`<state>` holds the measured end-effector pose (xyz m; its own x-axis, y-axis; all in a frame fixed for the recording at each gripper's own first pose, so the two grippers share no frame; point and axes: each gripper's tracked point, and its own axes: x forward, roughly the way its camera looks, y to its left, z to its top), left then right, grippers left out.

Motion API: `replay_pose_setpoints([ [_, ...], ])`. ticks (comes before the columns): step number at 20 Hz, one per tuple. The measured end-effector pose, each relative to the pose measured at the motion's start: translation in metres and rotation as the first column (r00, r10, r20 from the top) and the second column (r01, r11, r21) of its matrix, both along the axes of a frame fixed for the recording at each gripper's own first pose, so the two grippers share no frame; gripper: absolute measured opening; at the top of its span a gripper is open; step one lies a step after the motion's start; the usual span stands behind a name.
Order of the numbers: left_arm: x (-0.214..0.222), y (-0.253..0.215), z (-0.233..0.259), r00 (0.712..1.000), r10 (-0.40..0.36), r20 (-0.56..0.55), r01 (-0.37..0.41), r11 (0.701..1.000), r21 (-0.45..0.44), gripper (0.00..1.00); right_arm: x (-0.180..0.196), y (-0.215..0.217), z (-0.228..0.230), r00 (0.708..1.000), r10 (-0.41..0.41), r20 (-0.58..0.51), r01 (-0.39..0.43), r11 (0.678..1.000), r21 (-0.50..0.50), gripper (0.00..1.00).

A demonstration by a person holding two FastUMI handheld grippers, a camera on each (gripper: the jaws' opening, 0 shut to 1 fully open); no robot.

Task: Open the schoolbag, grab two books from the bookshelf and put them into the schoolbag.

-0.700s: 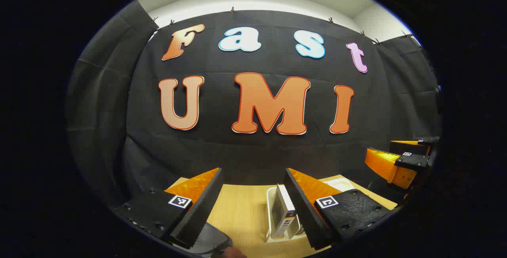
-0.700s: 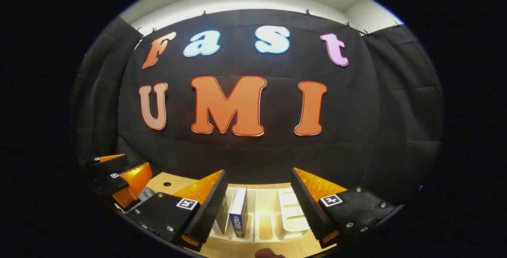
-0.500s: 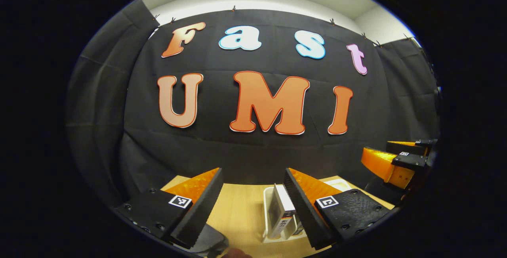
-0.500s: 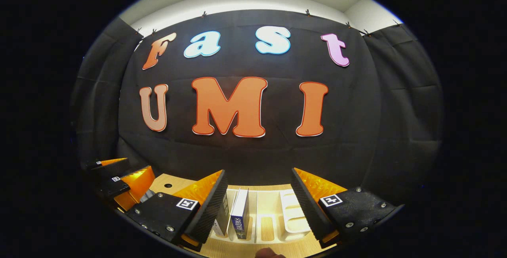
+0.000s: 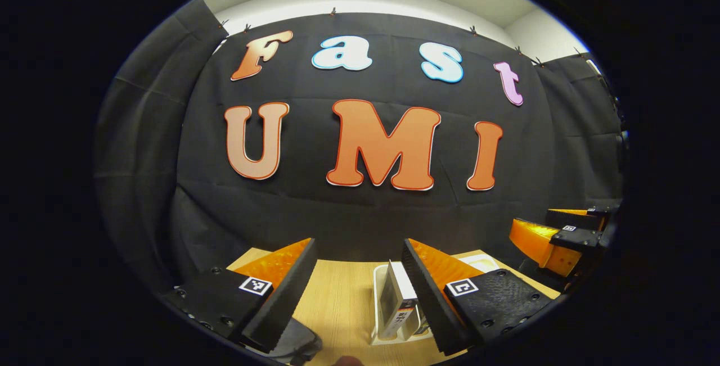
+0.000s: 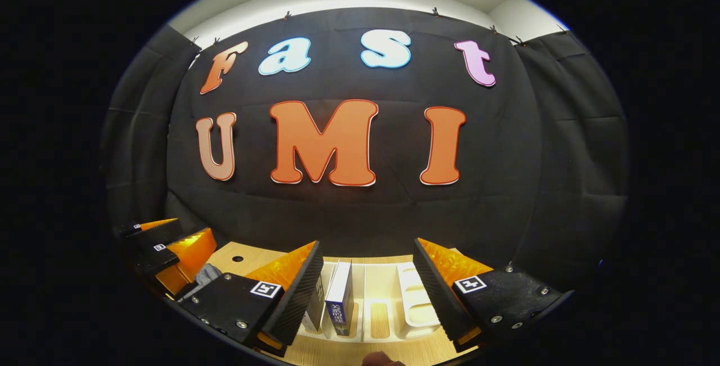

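Judged to be at the very start — bag not yet opened, books not yet taken. Left gripper (image 5: 357, 293) held above the wooden table (image 5: 337, 298) with fingers spread wide and nothing between them; right gripper (image 6: 365, 293) likewise spread and empty. Both raised and aimed mostly at the cloth wall. Books found standing upright in the white rack (image 6: 413, 298): a blue-spined book (image 6: 339, 298) between the right gripper's fingers in its own view, a second book (image 6: 315, 312) just beside it, half hidden behind the left finger. Grey bag (image 5: 298, 338) glimpsed low in the left gripper view, under the left finger, near the table's front edge — too little shown to tell whether zipped. Next move probably a drop toward the bag with the left gripper, calling for a tilt downward to find the zip pull. From the left gripper view, one end of the rack with a pale book (image 5: 394, 298); from the right gripper view, the rack's empty slots and a hole (image 6: 237, 258) in the table.
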<state>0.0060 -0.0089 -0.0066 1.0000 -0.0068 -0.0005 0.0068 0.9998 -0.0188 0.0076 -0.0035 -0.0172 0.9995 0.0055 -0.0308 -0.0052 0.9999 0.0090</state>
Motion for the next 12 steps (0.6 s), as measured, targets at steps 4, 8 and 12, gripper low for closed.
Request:
replay_pose_setpoints([
  [4, 0.003, -0.003, 0.001, 1.000, -0.008, 0.007, 0.008, 1.000, 0.005, 0.96, 0.000, 0.000, -0.001, 1.000, -0.003, 0.006, 0.004, 1.000, -0.017, 0.96],
  [8, 0.002, 0.003, 0.003, 1.000, -0.004, 0.012, 0.004, 1.000, 0.009, 0.96, 0.005, 0.008, -0.003, 1.000, 0.010, -0.001, -0.010, 1.000, -0.022, 0.96],
  [12, 0.001, 0.013, -0.001, 1.000, 0.017, 0.001, -0.017, 0.998, 0.053, 0.97, 0.006, 0.013, -0.004, 1.000, 0.023, -0.004, -0.023, 1.000, -0.018, 0.96],
])
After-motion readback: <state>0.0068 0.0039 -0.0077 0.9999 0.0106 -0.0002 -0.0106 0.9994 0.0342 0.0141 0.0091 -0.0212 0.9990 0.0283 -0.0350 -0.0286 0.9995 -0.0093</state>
